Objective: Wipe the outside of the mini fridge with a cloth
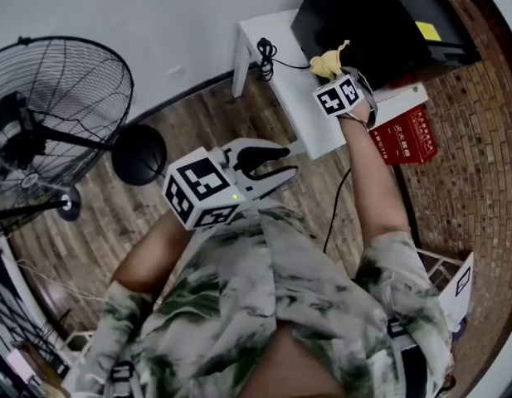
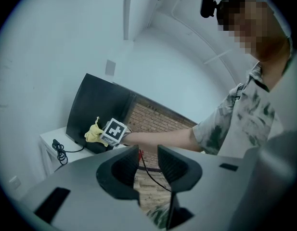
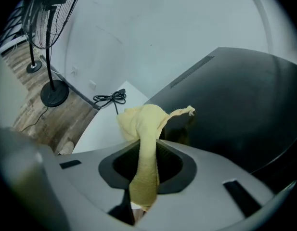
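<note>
The black mini fridge (image 1: 380, 15) stands on a low white table (image 1: 309, 110) at the top of the head view. My right gripper (image 1: 329, 69) is shut on a yellow cloth (image 1: 326, 61), held against the fridge's near side. In the right gripper view the cloth (image 3: 143, 129) bunches out of the jaws next to the glossy black fridge (image 3: 235, 100). My left gripper (image 1: 280, 166) hangs open over the floor, well short of the table, with nothing between its fingers. From the left gripper view the fridge (image 2: 95, 112), the cloth (image 2: 94, 133) and the right gripper's marker cube show in the distance.
A coiled black cable (image 1: 265, 56) lies on the table's left end. A standing fan (image 1: 56, 114) with a round base (image 1: 139, 154) is at the left. A red box (image 1: 405, 135) sits by the table on the brick-patterned floor. White walls lie behind.
</note>
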Demonstrator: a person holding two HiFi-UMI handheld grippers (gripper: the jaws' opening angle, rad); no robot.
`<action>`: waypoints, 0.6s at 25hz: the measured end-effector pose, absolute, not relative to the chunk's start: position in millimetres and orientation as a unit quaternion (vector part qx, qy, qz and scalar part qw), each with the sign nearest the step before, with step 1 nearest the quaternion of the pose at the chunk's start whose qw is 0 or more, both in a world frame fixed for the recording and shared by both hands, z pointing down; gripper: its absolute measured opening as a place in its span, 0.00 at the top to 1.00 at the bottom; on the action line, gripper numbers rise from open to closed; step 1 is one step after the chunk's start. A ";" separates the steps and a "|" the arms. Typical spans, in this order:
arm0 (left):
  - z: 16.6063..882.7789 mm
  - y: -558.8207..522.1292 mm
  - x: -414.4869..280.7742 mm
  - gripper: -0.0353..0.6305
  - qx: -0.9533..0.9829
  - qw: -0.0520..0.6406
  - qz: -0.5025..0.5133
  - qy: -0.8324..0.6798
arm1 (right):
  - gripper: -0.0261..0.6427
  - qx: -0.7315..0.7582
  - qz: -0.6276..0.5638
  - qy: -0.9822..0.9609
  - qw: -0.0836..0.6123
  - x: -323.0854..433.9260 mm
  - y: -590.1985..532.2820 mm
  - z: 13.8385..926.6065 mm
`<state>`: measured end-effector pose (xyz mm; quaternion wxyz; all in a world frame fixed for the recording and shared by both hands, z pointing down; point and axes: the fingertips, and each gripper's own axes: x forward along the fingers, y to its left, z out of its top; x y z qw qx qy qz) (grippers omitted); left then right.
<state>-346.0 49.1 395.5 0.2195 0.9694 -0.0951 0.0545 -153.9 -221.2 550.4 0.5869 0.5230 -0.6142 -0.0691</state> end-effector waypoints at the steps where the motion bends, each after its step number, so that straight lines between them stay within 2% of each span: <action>1: 396.1 47.9 -346.7 0.75 0.969 0.220 0.054 -0.096 | 0.82 0.521 -0.071 -0.617 0.585 -156.5 -221.8 549.8; 15: 388.9 42.3 -335.5 0.75 0.972 0.211 0.036 -0.097 | 0.82 0.562 -0.194 -0.638 0.489 -210.0 -243.1 367.7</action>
